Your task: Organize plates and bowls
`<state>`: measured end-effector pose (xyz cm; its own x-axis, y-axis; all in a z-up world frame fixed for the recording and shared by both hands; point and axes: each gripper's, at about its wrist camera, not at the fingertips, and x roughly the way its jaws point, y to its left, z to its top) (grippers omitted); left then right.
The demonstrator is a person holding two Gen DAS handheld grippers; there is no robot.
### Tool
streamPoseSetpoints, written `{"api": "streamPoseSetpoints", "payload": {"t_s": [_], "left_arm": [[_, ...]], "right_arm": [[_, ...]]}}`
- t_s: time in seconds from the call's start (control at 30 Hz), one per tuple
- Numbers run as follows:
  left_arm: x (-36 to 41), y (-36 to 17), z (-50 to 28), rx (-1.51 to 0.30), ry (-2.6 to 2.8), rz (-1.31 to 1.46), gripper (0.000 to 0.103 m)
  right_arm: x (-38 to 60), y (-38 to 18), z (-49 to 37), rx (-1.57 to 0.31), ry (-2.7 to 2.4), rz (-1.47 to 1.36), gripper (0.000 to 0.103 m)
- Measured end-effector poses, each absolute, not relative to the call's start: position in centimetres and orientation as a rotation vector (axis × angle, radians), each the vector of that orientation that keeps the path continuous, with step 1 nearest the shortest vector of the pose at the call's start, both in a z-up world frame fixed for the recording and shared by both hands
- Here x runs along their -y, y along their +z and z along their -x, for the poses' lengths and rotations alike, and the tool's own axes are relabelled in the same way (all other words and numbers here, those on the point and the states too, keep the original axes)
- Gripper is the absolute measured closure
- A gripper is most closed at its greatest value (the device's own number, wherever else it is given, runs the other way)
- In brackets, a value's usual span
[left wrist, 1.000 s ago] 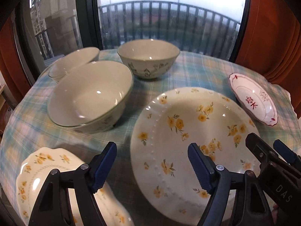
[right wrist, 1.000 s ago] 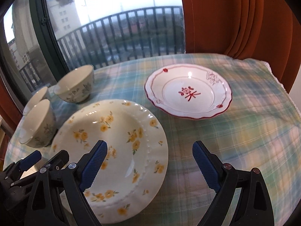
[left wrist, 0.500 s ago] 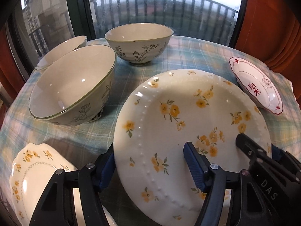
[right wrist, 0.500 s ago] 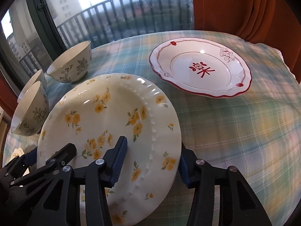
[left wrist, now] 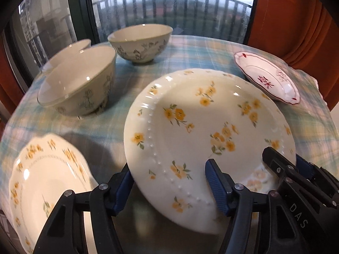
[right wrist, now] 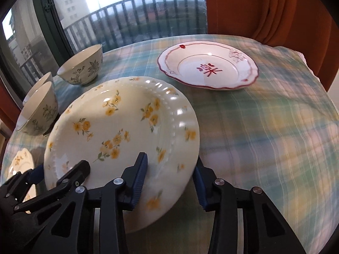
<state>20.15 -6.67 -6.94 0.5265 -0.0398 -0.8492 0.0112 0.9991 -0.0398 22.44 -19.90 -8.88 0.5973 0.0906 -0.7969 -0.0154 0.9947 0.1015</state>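
A large white plate with yellow flowers [left wrist: 190, 116] is tilted, its near edge off the checked cloth. My left gripper [left wrist: 168, 170] straddles its near-left rim, one pad under the rim and one on the face, jaws closing and pressing. At the near-right rim my right gripper [right wrist: 170, 163] grips the same plate [right wrist: 118, 122] in the same way, jaws closing. Each gripper shows in the other's view: the right gripper [left wrist: 281, 165] and the left gripper [right wrist: 63, 173]. Three floral bowls [left wrist: 78, 84] [left wrist: 139, 40] [left wrist: 67, 48] stand at the far left.
A red-rimmed dish [right wrist: 208, 65] lies at the far right. A small scalloped flower plate [left wrist: 46, 180] sits near left, beside my left gripper. The round table's cloth [right wrist: 264, 127] drops off at the right. Orange curtains [right wrist: 264, 6] and a window with railings stand behind.
Both grippers came forward from open and apart onto the large flower plate's rims and narrowed on it. The plate's near edge has lifted and it now tilts.
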Motion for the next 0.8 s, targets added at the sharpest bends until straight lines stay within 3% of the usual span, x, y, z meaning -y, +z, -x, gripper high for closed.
{"api": "streamPoseSetpoints", "payload": {"t_s": [0.3,0.57,0.8], "left_arm": [[7.0,-6.9,-19.9,-1.027,-0.057,0.012,0.033],[6.5,-7.1,-22.4,-1.044,-0.039,-0.014,0.027],[6.4,-7.3,-24.2,-1.043,-0.038,-0.008,0.026]], "right_arm": [[20.1,-8.8,-22.0,-0.945,0.050,-0.094,0.058],[20.3,-9.0,-24.2,-0.956,0.047,-0.098,0.049],[19.9,-9.4,-26.5,-0.974,0.031,-0.088,0.047]]}}
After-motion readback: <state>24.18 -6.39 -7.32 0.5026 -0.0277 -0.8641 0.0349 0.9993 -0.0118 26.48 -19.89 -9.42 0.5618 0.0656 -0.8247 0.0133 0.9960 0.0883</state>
